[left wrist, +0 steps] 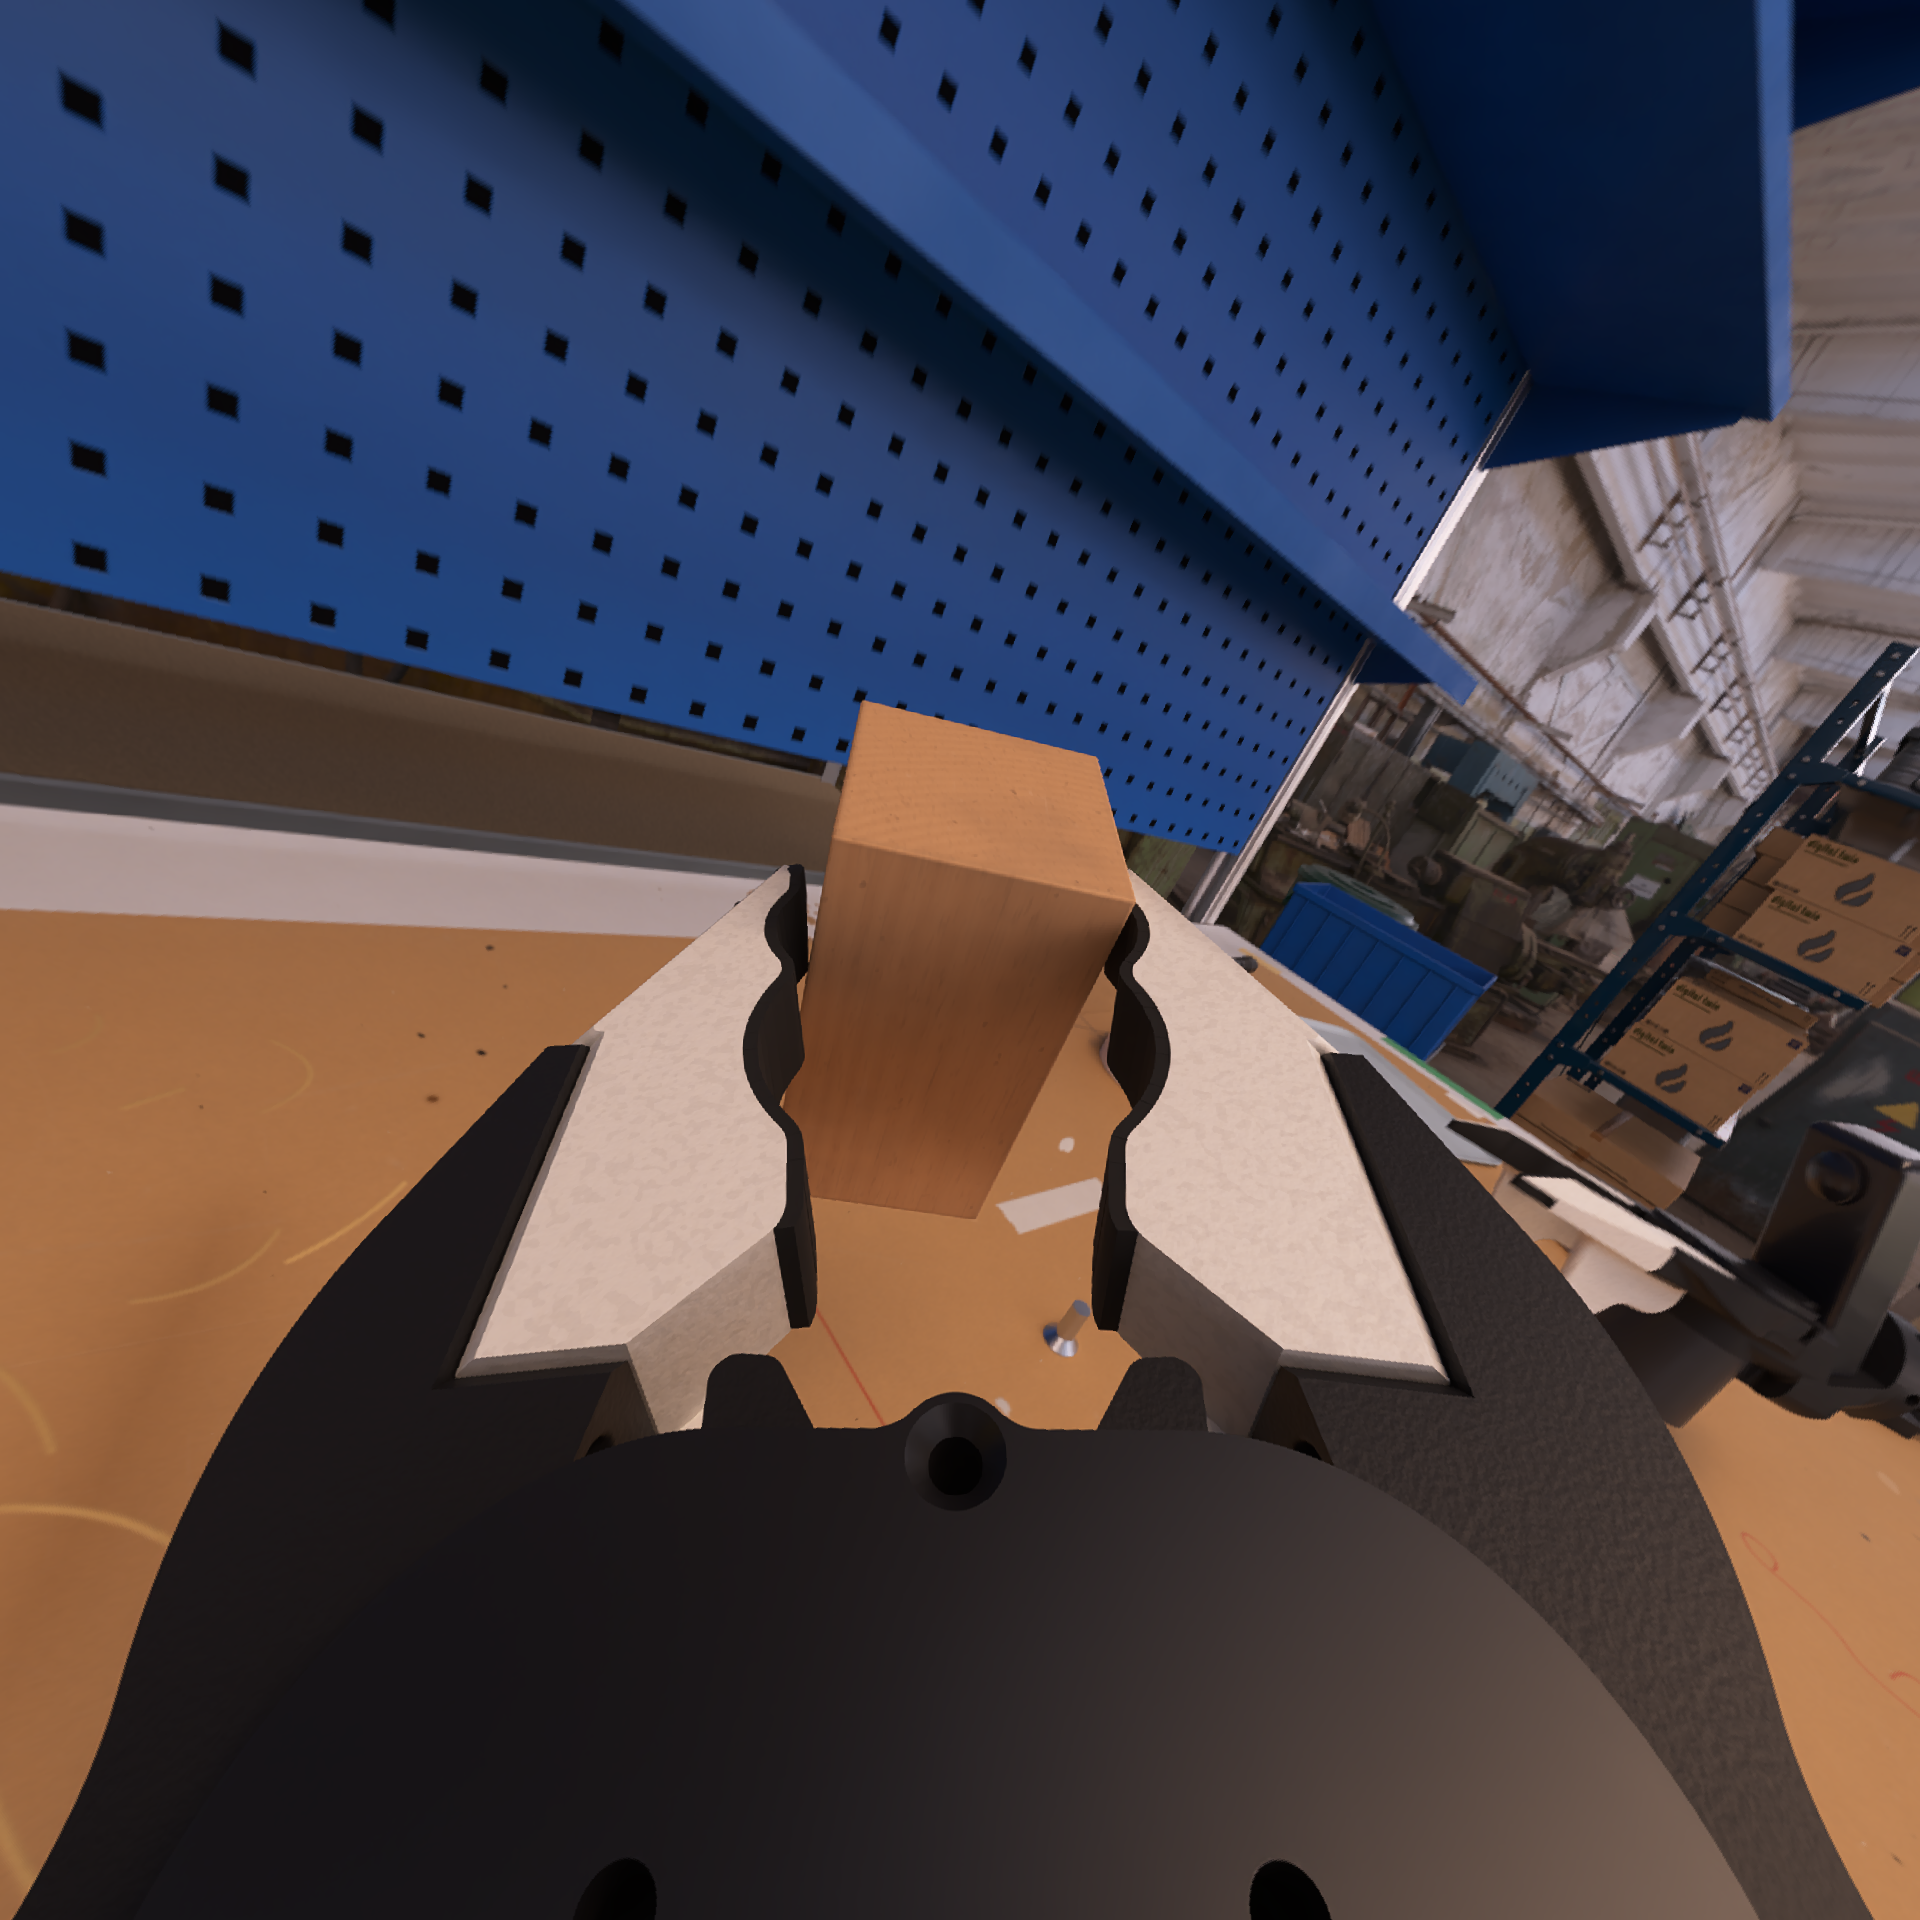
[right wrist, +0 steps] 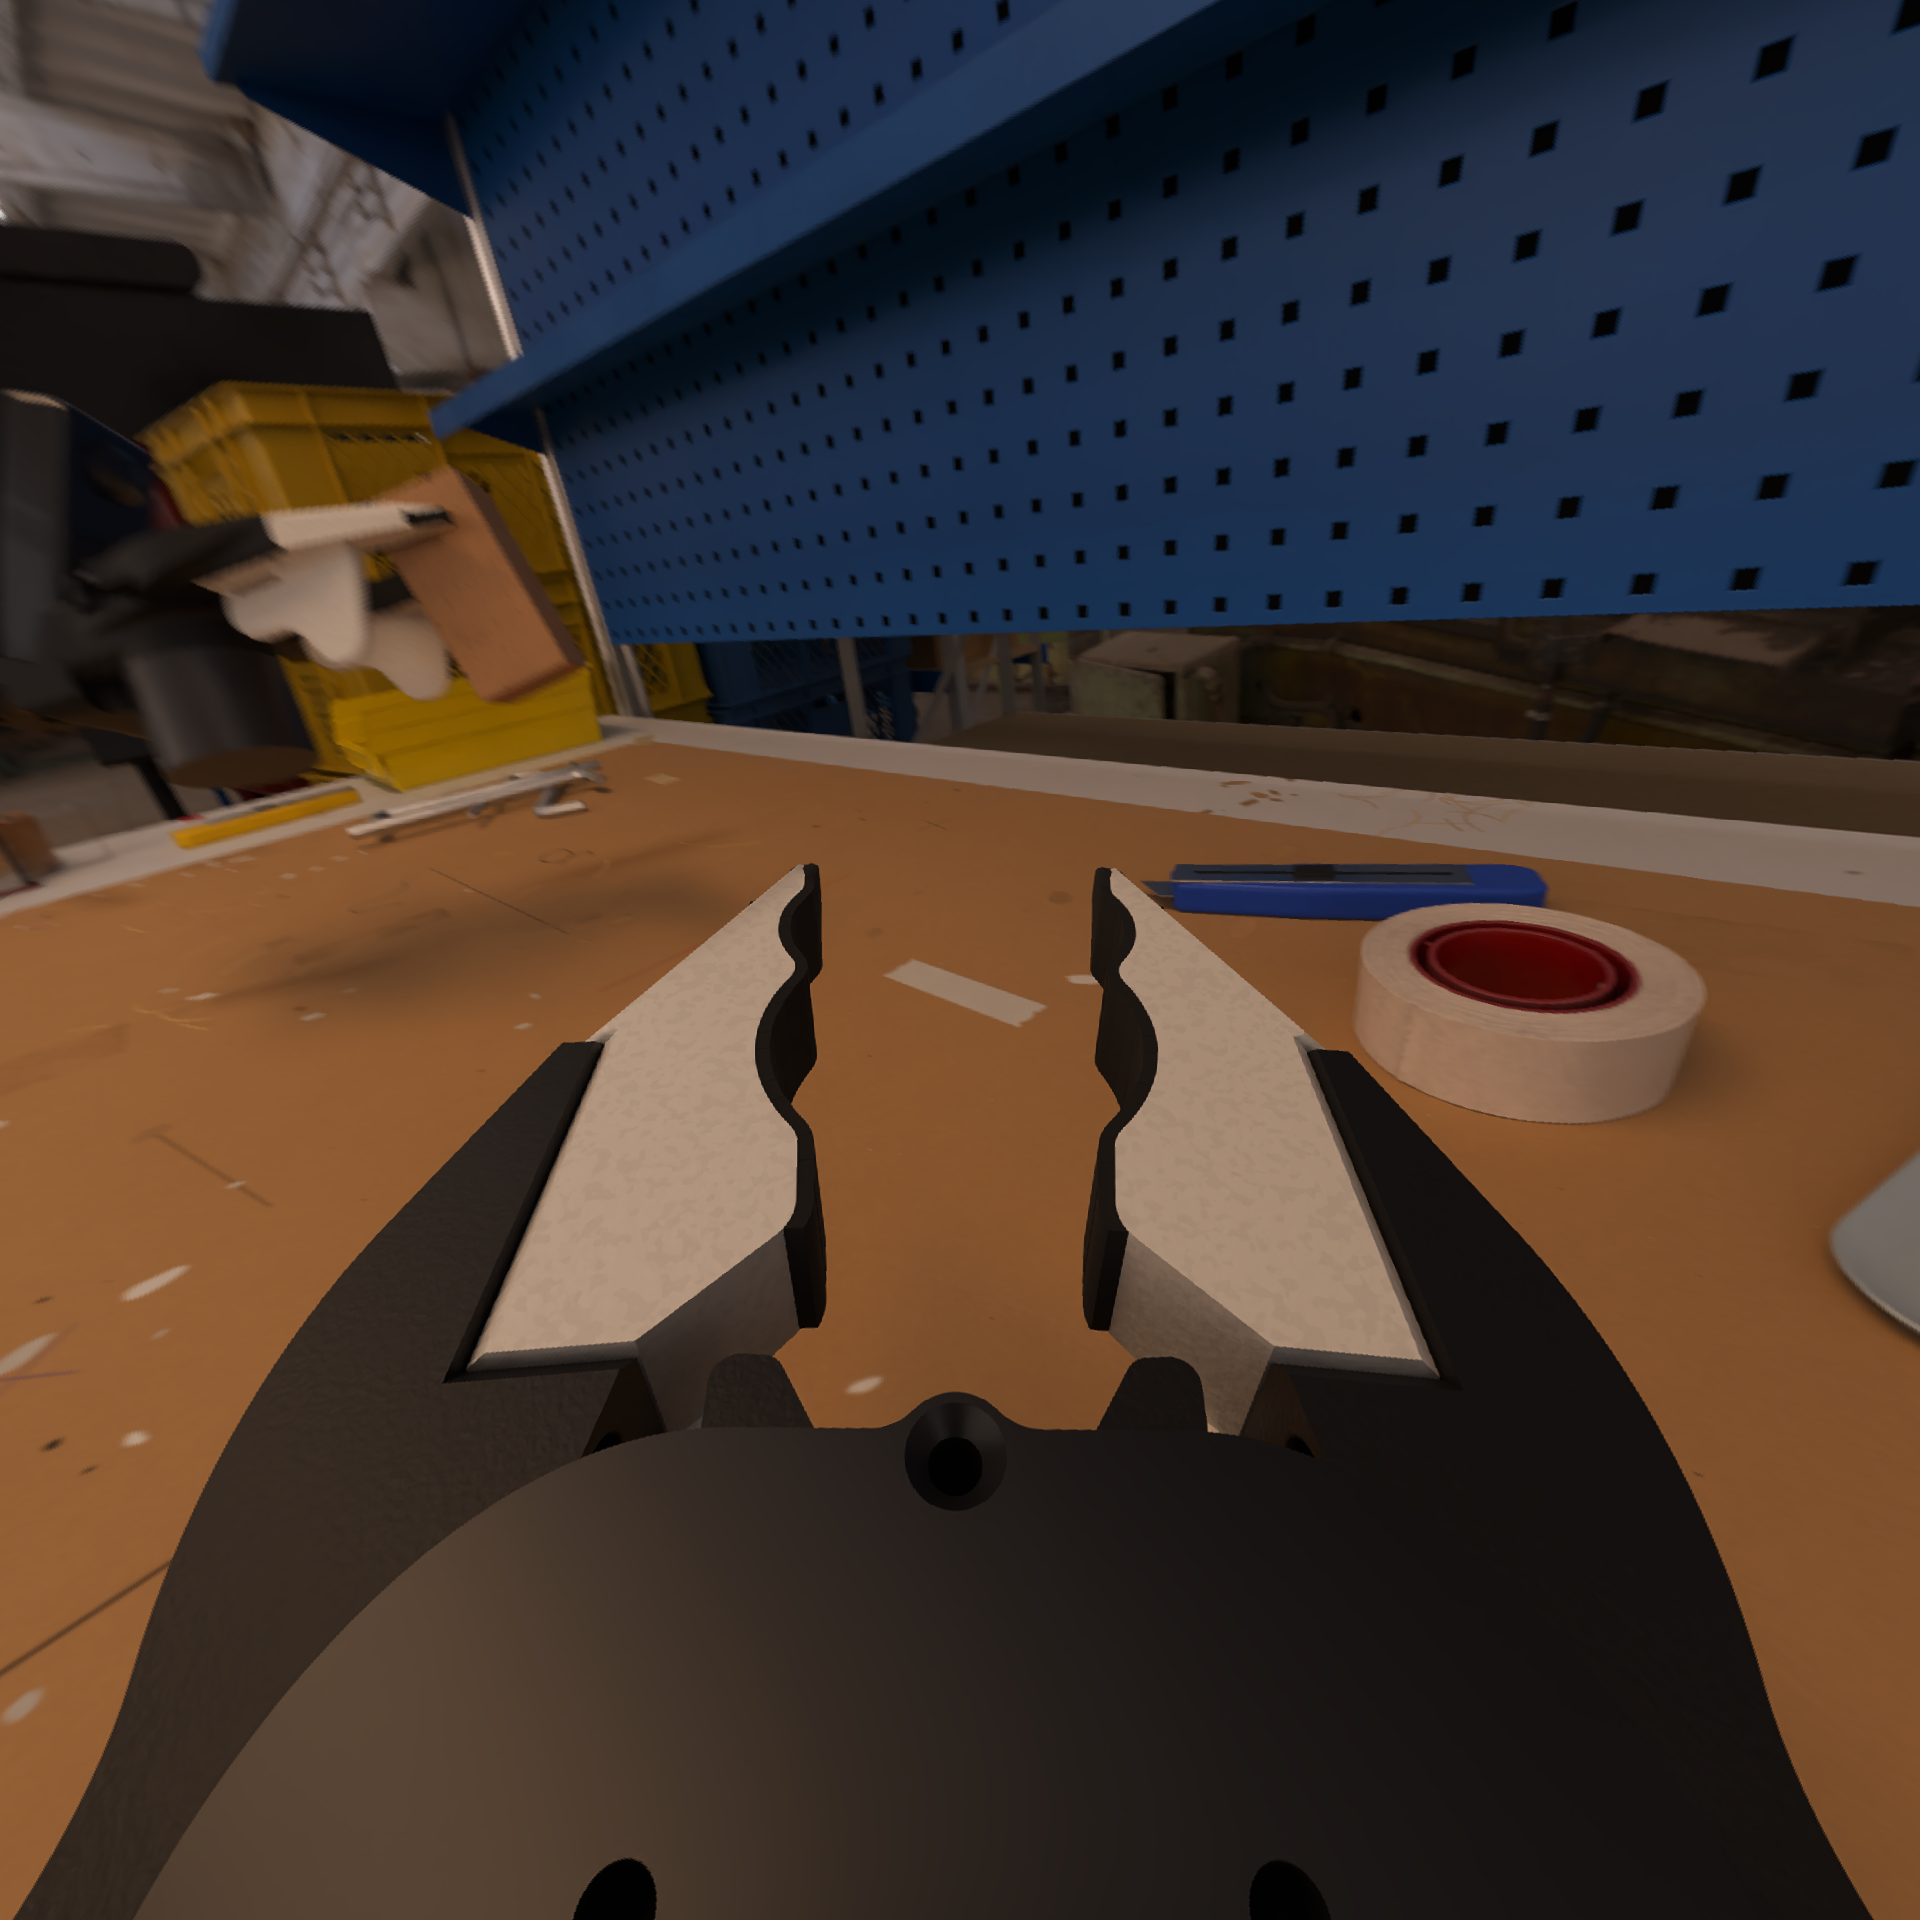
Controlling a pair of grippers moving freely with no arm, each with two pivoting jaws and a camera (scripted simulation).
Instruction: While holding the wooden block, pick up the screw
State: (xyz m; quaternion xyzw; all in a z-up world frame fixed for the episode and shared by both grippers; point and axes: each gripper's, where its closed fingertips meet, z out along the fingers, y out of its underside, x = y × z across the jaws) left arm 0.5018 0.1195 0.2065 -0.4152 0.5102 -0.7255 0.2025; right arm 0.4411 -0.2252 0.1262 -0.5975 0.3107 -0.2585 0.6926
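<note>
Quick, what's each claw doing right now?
Left gripper: closed on the wooden block, lifted off the bench.
Right gripper: open, holding nothing.

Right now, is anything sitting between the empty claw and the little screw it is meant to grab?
I cannot tell. The screw stands on the workbench below the wooden block held by the left gripper. The open right gripper faces bare bench, a tape roll and blue knife; its own view shows no screw.
</note>
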